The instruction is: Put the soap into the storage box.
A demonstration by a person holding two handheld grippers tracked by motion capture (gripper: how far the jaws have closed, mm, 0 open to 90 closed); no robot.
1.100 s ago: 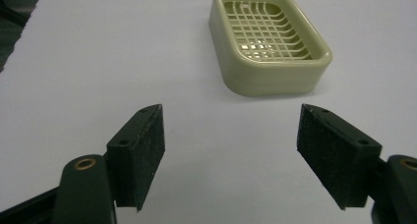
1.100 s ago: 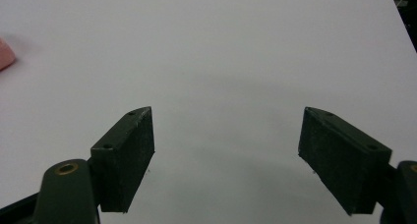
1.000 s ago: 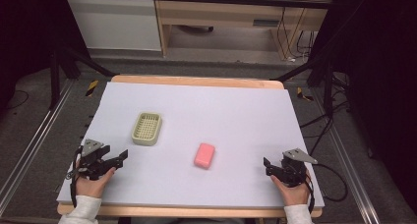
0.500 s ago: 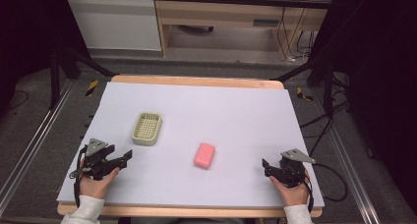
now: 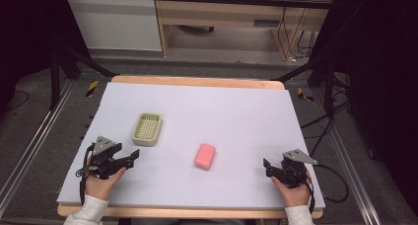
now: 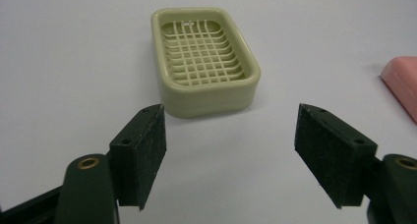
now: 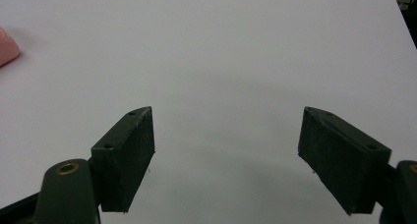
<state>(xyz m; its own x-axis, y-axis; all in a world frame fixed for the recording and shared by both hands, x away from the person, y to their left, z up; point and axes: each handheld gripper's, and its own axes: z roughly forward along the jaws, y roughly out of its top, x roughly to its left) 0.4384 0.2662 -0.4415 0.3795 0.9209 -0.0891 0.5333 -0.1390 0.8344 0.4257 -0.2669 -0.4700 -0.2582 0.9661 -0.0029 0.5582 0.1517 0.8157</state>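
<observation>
1 pale green plastic soap dish, a rounded rectangle with a grid floor, sits left of the tabletop's middle. 1 smooth pink soap bar lies nearer the front edge, apart from the dish. The 2 grippers rest near the front corners: left gripper and right gripper both spread wide, holding nothing, with matte black pads.

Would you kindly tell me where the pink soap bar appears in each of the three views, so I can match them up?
High view: the pink soap bar lies near the middle of the table, right of the green soap dish.
Left gripper view: its corner is cut by the right edge.
Right gripper view: a sliver at the upper left edge.
Shared landmark: the white tabletop under it.
</observation>
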